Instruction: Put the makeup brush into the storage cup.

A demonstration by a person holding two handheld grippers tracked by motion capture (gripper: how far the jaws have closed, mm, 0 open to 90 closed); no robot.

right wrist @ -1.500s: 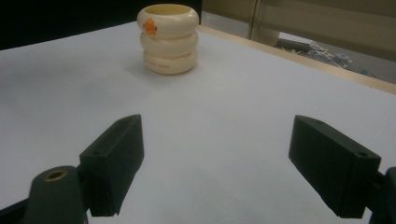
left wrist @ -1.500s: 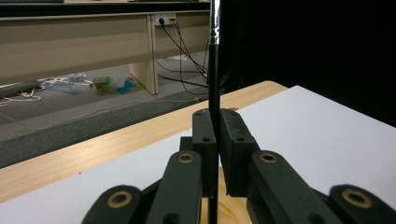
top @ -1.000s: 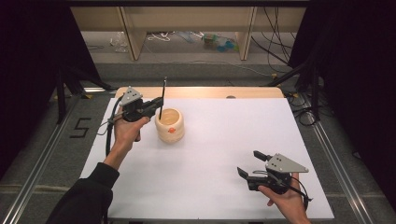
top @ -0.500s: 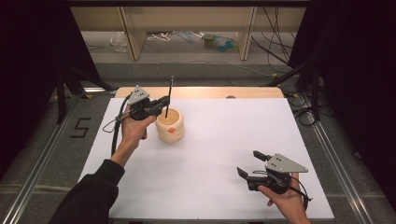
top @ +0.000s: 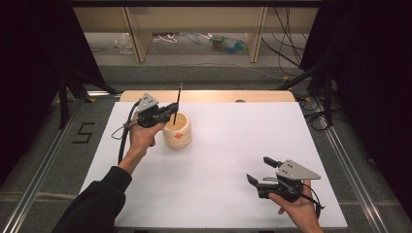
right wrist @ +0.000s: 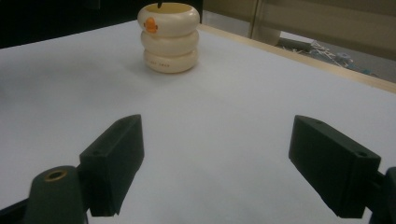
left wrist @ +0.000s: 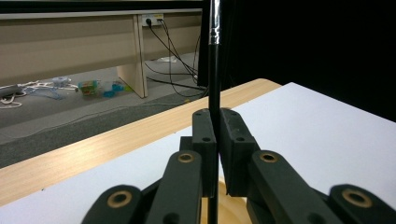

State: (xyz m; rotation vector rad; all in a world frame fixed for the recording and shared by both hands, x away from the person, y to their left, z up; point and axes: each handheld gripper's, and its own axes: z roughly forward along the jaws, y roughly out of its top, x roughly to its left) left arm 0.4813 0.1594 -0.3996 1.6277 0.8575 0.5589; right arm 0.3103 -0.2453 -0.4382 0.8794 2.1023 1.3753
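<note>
From the high view, the white tabletop point(top: 218, 145) carries a cream holder point(top: 177, 131) shaped like three stacked rings, standing at the far left part. The left gripper point(top: 171, 112) is held just above and beside the holder's rim, its fingers clamped on a thin black stick point(top: 177, 102) that stands nearly upright with its lower end over the holder's opening. The left hand point(top: 143, 136) wraps the gripper's handle, and a dark sleeve point(top: 94, 204) runs in from the bottom. The right gripper point(top: 260, 170) sits low near the near right edge, its fingers spread apart with nothing between them, in the right hand point(top: 296, 208).

In the left gripper view, the two black fingers point(left wrist: 204, 144) press together on the black stick point(left wrist: 214, 84), which rises straight up and has a silver band near the top.

In the right gripper view, the fingers point(right wrist: 114, 158) stand wide apart over bare white tabletop point(right wrist: 224, 116). The cream holder point(right wrist: 169, 39) stands well ahead, with a small orange mark on its top ring.
</note>
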